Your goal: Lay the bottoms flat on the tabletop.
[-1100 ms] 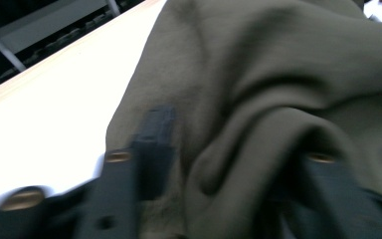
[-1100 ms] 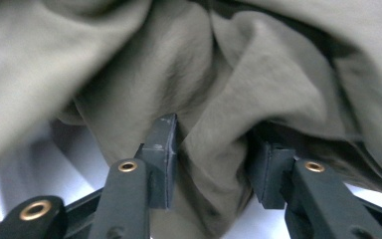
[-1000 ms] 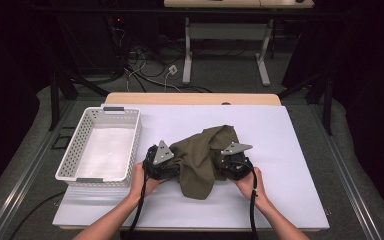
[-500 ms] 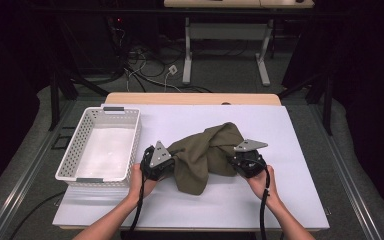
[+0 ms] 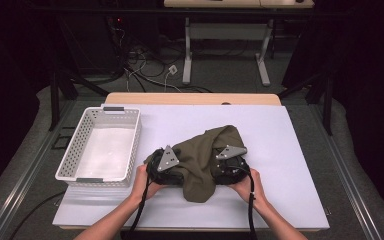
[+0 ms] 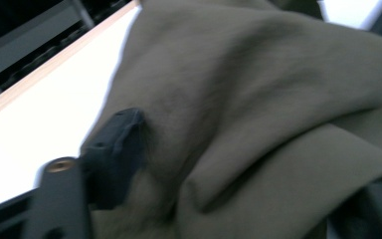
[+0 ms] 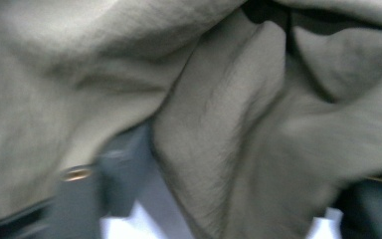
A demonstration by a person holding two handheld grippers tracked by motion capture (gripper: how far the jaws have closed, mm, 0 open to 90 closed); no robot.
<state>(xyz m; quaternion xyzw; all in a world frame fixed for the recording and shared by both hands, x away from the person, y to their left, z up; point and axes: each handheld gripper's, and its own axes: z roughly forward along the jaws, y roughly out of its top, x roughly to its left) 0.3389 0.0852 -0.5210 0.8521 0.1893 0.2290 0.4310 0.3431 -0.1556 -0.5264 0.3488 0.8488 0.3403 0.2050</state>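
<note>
Olive cloth [image 5: 202,160] being bunched near tabletop's front edge (both grippers' jaws just opened, cloth between, unclenched); re-grip needed next.

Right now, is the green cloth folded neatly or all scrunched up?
Scrunched up. The green cloth lies in a rumpled heap on the table, with deep creases and overlapping layers visible in both gripper views.

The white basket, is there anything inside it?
No. The white basket shows just its bare white floor. The olive cloth lies outside on the table, beside it.
</note>
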